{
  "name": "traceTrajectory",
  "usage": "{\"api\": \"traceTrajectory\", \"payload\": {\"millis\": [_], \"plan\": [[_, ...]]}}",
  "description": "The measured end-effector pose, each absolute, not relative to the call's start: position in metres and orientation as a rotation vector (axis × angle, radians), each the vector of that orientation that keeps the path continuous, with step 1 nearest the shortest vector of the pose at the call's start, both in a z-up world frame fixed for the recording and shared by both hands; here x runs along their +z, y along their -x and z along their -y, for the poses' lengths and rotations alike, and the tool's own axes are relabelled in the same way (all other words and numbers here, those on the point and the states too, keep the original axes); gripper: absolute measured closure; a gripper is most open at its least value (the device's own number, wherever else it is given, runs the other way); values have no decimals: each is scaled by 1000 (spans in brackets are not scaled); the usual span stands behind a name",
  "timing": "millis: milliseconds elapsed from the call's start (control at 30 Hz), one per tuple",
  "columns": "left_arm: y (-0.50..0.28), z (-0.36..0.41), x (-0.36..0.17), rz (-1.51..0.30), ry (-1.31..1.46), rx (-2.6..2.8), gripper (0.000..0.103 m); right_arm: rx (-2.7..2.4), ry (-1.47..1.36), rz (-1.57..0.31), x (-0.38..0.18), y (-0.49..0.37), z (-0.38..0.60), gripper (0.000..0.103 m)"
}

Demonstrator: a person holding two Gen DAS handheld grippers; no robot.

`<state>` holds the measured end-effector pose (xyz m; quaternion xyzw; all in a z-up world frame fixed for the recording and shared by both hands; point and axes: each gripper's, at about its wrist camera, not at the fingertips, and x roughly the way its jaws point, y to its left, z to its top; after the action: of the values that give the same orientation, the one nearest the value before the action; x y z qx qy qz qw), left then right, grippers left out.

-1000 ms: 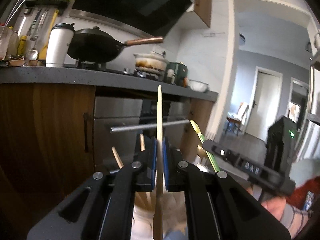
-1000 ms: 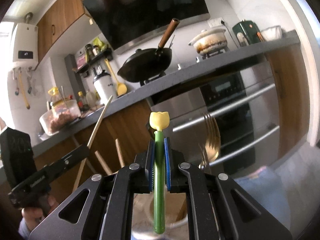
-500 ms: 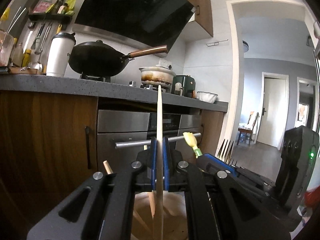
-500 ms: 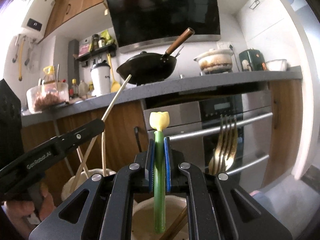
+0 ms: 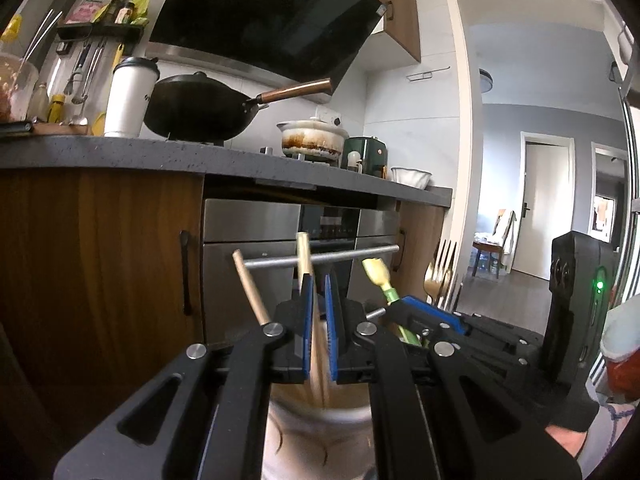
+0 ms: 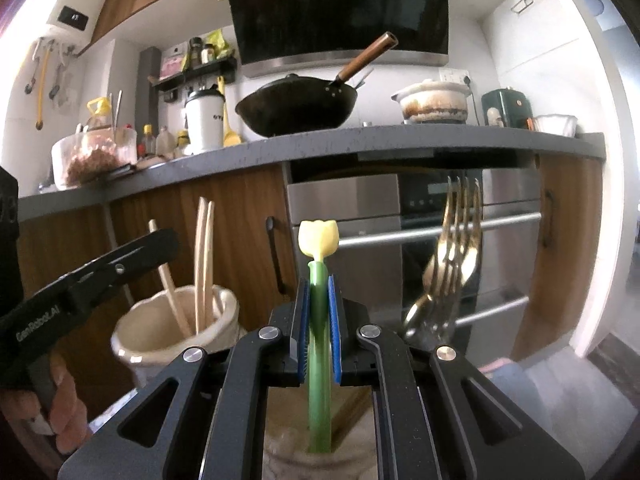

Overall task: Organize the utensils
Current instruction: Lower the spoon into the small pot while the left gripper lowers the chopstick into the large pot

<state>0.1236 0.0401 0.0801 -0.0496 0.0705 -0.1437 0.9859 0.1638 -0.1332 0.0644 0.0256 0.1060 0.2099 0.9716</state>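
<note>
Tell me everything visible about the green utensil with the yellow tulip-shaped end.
The green utensil is a slim, plastic-looking stick topped by a pale yellow tulip-shaped knob. It stands upright, pinched at mid-stem between the blue pads of the right gripper. Its lower end dips into a container just below the gripper; that end is hidden. From the left wrist view it leans slightly left, beside gold forks.

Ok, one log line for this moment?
left gripper: open, chopstick dropping into cup | right gripper: shut on green utensil over holder
</note>
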Motion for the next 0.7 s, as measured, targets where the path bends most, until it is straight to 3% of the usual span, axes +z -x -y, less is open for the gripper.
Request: {"api": "traceTrajectory", "payload": {"millis": [700], "plan": [[-105,-44,72,-185,95,-289,97,446,-23,-282,52,-147,136,92]]}}
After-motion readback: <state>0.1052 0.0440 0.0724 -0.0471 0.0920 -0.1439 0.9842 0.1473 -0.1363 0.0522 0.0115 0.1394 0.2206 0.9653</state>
